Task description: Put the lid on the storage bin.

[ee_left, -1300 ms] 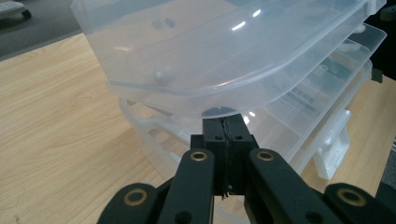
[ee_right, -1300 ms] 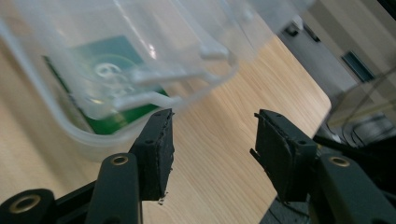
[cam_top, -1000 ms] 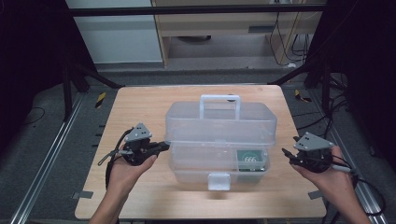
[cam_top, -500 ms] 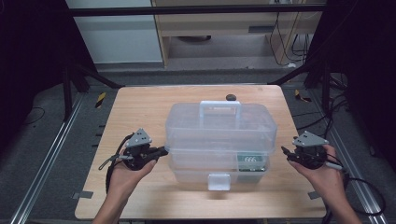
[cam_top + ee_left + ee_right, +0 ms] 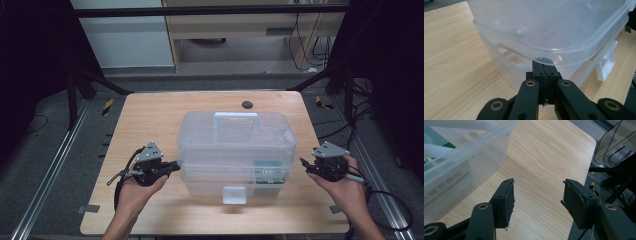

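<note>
Nearest the lower edge of the high view, two forearms come in and each hand holds a gripper. The left gripper [image 5: 172,166] sits at about eight o'clock from the table's middle, its fingers [image 5: 541,72] clenched together with nothing between them. In the left gripper view their joined tips reach in under the overhanging rim of the lid [image 5: 564,37], right against the side of the box below it; whether they actually press on the plastic is hard to say, since the rim shadows the tips.

The right gripper [image 5: 303,165] rests at about four o'clock, just beside the box's right end but apart from it. Its fingers [image 5: 506,197] are released and stand well apart, holding nothing; in the right gripper view only bare wood shows between them, with the box's corner off at ten o'clock.

Between the two grippers stands the clear plastic box [image 5: 235,150], in the middle of the table [image 5: 150,115] and slightly toward the near edge. Its white latch [image 5: 234,194] faces six o'clock, and its white handle [image 5: 236,120] lies on the lid toward twelve o'clock. A green printed packet [image 5: 269,172] shows through the wall at the box's near right corner.

Farther off, at twelve o'clock beyond the box, a small dark round disc [image 5: 246,105] lies near the table's far edge.
</note>
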The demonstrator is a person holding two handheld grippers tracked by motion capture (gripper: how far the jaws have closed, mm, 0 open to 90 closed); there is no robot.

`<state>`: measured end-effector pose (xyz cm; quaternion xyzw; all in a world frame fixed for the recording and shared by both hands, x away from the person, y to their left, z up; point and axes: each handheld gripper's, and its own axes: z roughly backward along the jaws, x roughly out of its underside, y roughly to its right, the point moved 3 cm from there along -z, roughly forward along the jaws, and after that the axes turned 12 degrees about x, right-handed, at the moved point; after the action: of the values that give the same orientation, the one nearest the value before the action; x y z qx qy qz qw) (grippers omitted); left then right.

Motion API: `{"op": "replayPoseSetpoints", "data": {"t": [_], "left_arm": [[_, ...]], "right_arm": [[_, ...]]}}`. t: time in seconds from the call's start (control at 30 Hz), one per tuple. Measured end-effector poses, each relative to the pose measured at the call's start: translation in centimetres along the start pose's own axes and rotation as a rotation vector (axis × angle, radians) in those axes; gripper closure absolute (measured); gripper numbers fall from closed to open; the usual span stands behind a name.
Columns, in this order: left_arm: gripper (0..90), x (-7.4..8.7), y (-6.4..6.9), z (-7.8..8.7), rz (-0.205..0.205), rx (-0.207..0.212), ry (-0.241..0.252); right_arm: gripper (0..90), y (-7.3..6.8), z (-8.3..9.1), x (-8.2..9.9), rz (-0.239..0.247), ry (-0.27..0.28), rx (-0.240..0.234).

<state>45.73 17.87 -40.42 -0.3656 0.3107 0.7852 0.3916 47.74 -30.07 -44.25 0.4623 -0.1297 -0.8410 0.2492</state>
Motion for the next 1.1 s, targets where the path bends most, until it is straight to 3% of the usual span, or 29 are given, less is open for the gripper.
{"op": "replayPoseSetpoints", "data": {"t": [0.23,0.3,0.37,0.43,0.47,0.5,0.53,0.6,0.63,0.67,0.7,0.73,0.77,0.8,0.87,1.0,1.03,1.07,1.1], "left_arm": [[90.0,0.6,0.0,-0.3,-0.006,-0.005,-0.033],[90.0,0.9,-0.1,-0.3,-0.019,-0.028,-0.071],[90.0,1.7,-0.8,0.2,-0.040,-0.078,-0.145],[90.0,2.4,-1.7,0.8,-0.039,-0.132,-0.174],[90.0,2.4,-1.7,0.8,-0.039,-0.132,-0.174],[90.0,2.7,-2.4,1.2,-0.043,-0.173,-0.186],[90.0,3.4,-3.9,1.8,-0.002,-0.210,-0.173],[90.0,3.6,-4.6,2.0,0.016,-0.227,-0.159],[90.0,4.2,-6.4,2.3,0.038,-0.283,-0.157],[90.0,4.2,-6.4,2.3,0.038,-0.283,-0.157],[90.0,4.9,-8.2,2.2,0.073,-0.323,-0.140],[90.0,4.9,-8.2,2.2,0.073,-0.323,-0.140],[90.0,5.6,-10.0,1.9,0.099,-0.360,-0.133],[90.0,5.6,-10.0,1.9,0.099,-0.360,-0.133],[90.0,6.4,-11.7,1.1,0.105,-0.393,-0.141],[88.5,7.2,-12.9,0.2,0.108,-0.429,-0.140],[79.3,7.9,-13.7,-0.5,0.121,-0.455,-0.130],[69.9,7.9,-13.7,-0.5,0.121,-0.455,-0.130],[69.9,8.2,-14.1,-0.8,0.147,-0.450,-0.118]], "right_arm": [[40.9,-0.3,-0.5,0.2,-0.001,-0.010,-0.002],[39.7,-0.2,-0.7,0.2,-0.003,-0.013,0.001],[38.7,0.0,-1.0,0.4,-0.006,-0.020,0.015],[38.2,0.3,-1.3,0.5,-0.007,-0.026,0.025],[38.2,0.3,-1.3,0.5,-0.007,-0.026,0.025],[37.9,0.5,-1.5,0.6,-0.011,-0.029,0.033],[37.3,0.8,-1.9,0.8,-0.024,-0.036,0.040],[37.1,0.9,-2.2,0.9,-0.032,-0.039,0.046],[36.5,1.1,-2.9,1.1,-0.061,-0.047,0.050],[36.5,1.1,-2.9,1.1,-0.061,-0.047,0.050],[36.0,1.1,-3.5,1.3,-0.083,-0.053,0.052],[36.0,1.1,-3.5,1.3,-0.083,-0.053,0.052],[35.2,1.0,-4.4,1.5,-0.117,-0.052,0.047],[35.2,1.0,-4.4,1.5,-0.117,-0.052,0.047],[34.6,1.0,-5.5,1.8,-0.163,-0.055,0.039],[33.4,0.6,-6.7,2.3,-0.216,-0.064,0.019],[33.0,0.5,-7.4,2.6,-0.239,-0.068,0.013],[33.0,0.5,-7.4,2.6,-0.239,-0.068,0.013],[32.8,0.4,-7.7,2.8,-0.255,-0.072,0.007]]}}
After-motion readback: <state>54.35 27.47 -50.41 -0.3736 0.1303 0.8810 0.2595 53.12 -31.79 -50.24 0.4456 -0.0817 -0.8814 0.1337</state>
